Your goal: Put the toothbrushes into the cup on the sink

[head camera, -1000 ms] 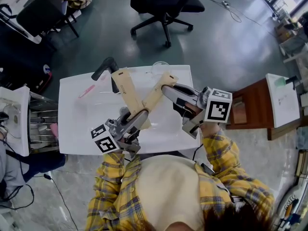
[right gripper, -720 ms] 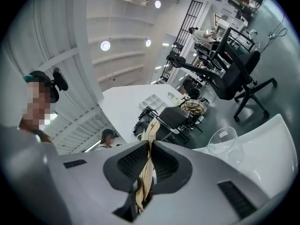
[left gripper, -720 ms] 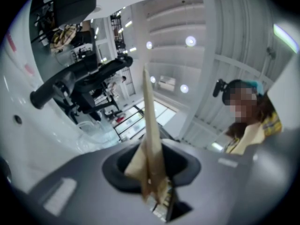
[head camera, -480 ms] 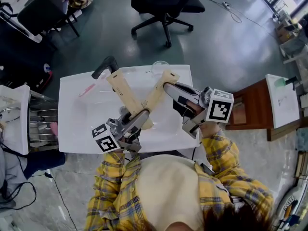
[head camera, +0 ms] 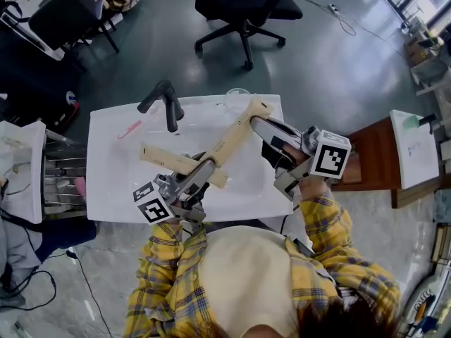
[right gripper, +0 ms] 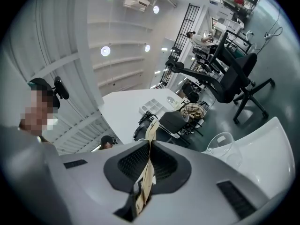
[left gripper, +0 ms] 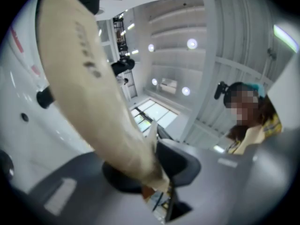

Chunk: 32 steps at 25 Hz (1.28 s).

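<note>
- The left gripper [left gripper: 152, 171] has its jaws closed on a broad beige pack [left gripper: 93, 78]. The pack leaves the jaws on a slant toward the upper left of that view. I judge it to be a toothbrush in its carton.
- The right gripper [right gripper: 148, 159] grips a second beige pack [right gripper: 150, 143], seen edge-on as a thin strip in the middle of its view.
- The cup [head camera: 237, 99] is clear and stands on the far edge of the sink [head camera: 113, 189], at the top middle of the head view, right of the faucet [head camera: 163, 103]. A pink toothbrush [head camera: 129, 130] lies on the sink at the upper left.
- To do this step well, first bring the two packs apart, because they cross over the basin. Then carry only one to the cup.
- Turn that pack upright, hold its lower end over the mouth and lower it inside. Open the jaws only when it rests on the bottom.
- The cup looks light and the packs are long, so a leaning pack may tip it. It is better to release slowly.
- In the head view it is hard to say which pack belongs to which gripper.
- The print on the broad pack is blurred, and the left gripper view does not show the cup.
- I cannot tell how firmly the slanted pack is held, nor whether the cup already holds something.
</note>
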Tool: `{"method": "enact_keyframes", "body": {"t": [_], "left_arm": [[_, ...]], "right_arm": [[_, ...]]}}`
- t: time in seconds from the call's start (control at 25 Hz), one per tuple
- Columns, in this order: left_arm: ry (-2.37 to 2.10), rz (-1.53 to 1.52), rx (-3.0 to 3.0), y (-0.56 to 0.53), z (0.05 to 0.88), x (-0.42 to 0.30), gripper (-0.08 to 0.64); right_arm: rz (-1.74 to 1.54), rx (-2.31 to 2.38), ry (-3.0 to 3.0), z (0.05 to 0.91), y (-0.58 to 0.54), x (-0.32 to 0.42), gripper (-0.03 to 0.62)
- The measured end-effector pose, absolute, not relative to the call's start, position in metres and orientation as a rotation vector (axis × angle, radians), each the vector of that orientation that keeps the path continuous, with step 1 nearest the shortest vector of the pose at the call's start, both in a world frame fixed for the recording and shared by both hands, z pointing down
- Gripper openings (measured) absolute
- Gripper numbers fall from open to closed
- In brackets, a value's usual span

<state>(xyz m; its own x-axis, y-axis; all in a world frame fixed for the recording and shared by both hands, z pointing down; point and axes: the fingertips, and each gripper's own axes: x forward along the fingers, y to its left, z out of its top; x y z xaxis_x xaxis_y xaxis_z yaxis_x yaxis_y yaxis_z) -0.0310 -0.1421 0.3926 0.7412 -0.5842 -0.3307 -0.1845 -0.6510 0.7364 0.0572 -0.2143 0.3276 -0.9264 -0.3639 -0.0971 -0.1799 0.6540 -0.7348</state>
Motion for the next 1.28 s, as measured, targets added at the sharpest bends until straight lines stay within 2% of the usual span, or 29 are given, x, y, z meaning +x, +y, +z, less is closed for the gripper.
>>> {"method": "enact_keyframes", "body": {"t": [0.28,0.76,1.0,1.28], "left_arm": [[-0.702,-0.692,2.218,-0.141,0.409,-0.054,0.017],[-0.842,-0.459,2.287,-0.139,0.428,-0.044,0.005],[-0.829,-0.461,2.288,-0.138,0.425,-0.038,0.005],[-0.813,-0.441,2.277,-0.135,0.430,-0.033,0.005]], "right_arm": [[-1.057,-0.510,2.583,0.310,-0.233,0.086,0.020],[-0.757,-0.828,2.625,0.294,-0.273,0.099,0.018],[-0.576,-1.008,2.594,0.289,-0.296,0.106,0.018],[-0.424,-1.189,2.661,0.324,-0.316,0.101,0.018]]}}
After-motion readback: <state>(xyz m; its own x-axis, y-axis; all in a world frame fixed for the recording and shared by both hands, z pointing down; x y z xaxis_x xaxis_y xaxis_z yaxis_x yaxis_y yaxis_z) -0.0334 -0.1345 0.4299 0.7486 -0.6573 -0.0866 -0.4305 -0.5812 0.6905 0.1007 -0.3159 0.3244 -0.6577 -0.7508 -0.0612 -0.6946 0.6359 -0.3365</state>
